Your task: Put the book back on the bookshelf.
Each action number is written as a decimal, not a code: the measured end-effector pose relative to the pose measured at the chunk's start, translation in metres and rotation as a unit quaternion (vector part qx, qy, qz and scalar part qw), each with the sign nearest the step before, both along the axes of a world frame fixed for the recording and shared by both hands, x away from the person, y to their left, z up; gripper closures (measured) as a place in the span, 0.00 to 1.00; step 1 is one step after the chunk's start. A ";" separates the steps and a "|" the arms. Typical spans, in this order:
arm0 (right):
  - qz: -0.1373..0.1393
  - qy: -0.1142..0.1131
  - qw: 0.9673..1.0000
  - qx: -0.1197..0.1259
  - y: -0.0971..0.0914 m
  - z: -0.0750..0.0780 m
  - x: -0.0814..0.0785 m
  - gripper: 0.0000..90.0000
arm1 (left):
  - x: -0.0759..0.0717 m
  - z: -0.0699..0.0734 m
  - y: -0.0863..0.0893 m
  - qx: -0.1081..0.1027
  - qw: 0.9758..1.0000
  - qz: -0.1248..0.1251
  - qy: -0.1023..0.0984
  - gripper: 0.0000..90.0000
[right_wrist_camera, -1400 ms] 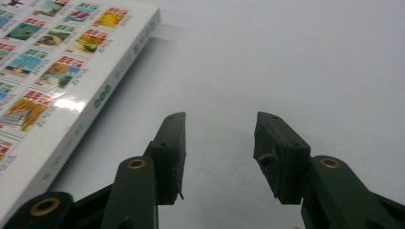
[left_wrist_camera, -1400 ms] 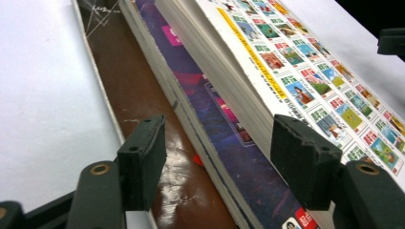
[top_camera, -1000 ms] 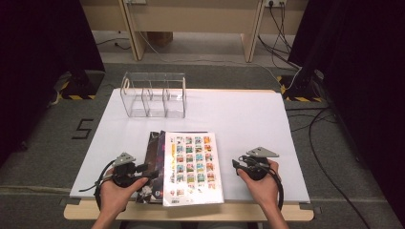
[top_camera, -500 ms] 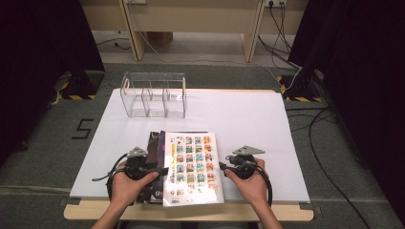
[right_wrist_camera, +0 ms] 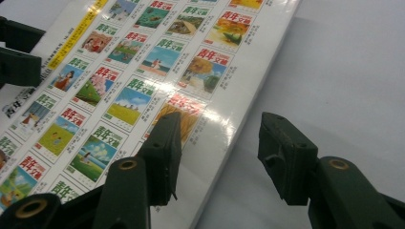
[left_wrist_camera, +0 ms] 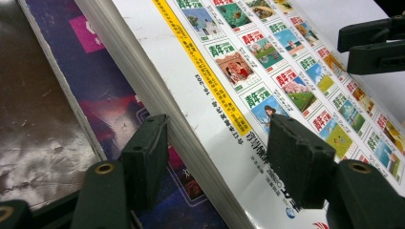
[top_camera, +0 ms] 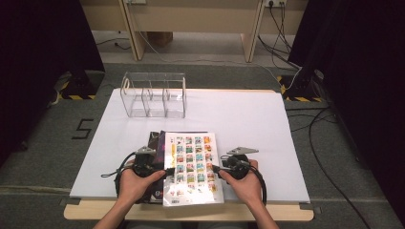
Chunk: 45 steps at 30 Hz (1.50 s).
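Your left gripper [left_wrist_camera: 215, 157] stood wide open astride the spine edge of the book [top_camera: 192, 167], which lay on a stack near the lower middle of the high view on the white table [top_camera: 248, 119], with neither pad pressing on it. Your right gripper [right_wrist_camera: 217, 152] straddled the book's opposite edge, its jaws having just been opening and gripping nothing. A clear acrylic organizer [top_camera: 154, 95] stood at the upper left of the table, well apart from both.
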State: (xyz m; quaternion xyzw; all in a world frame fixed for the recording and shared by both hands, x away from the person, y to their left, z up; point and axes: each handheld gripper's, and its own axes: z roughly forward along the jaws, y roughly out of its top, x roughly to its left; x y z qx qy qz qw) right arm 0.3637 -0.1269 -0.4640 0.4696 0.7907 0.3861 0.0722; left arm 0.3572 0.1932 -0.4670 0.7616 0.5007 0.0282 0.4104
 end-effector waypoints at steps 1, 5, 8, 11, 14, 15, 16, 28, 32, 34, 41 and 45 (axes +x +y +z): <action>0.001 0.007 1.000 0.006 0.000 0.000 0.000 0.56 | 0.000 0.000 0.001 -0.005 1.000 0.001 0.003 0.43; 0.004 0.021 0.999 0.023 0.001 -0.002 0.001 0.55 | -0.002 -0.001 0.000 -0.011 1.000 0.004 0.012 0.42; 0.006 0.029 0.999 0.032 0.003 -0.004 0.001 0.54 | -0.007 -0.001 -0.003 -0.015 1.000 0.014 0.015 0.39; 0.003 0.029 0.999 0.031 0.004 -0.004 0.000 0.53 | -0.010 0.000 -0.003 -0.035 0.999 0.033 0.023 0.38; 0.002 0.030 0.999 0.032 0.004 -0.004 -0.001 0.53 | -0.009 -0.001 0.000 -0.055 0.997 0.044 0.036 0.39; 0.002 0.028 0.999 0.033 0.004 -0.004 -0.001 0.53 | -0.009 -0.001 0.000 -0.058 0.996 0.047 0.039 0.39; 0.001 0.028 0.999 0.033 0.004 -0.004 -0.001 0.52 | -0.009 0.000 0.000 -0.055 0.997 0.048 0.039 0.40; -0.008 0.025 0.999 0.033 0.006 -0.006 -0.003 0.52 | -0.015 0.015 -0.003 -0.117 0.991 0.059 0.015 0.51; -0.010 0.025 0.999 0.035 0.005 -0.006 -0.003 0.52 | -0.016 0.010 -0.002 -0.120 0.991 0.064 0.019 0.52; -0.010 0.025 0.999 0.036 0.005 -0.007 -0.004 0.52 | -0.017 0.006 -0.001 -0.124 0.990 0.062 0.035 0.52; -0.009 0.024 0.999 0.034 0.006 -0.007 -0.004 0.52 | -0.020 -0.007 -0.007 -0.156 0.983 0.037 0.093 0.59; -0.009 0.025 0.999 0.032 0.006 -0.006 -0.003 0.52 | -0.011 -0.010 -0.015 -0.161 0.981 0.035 0.104 0.63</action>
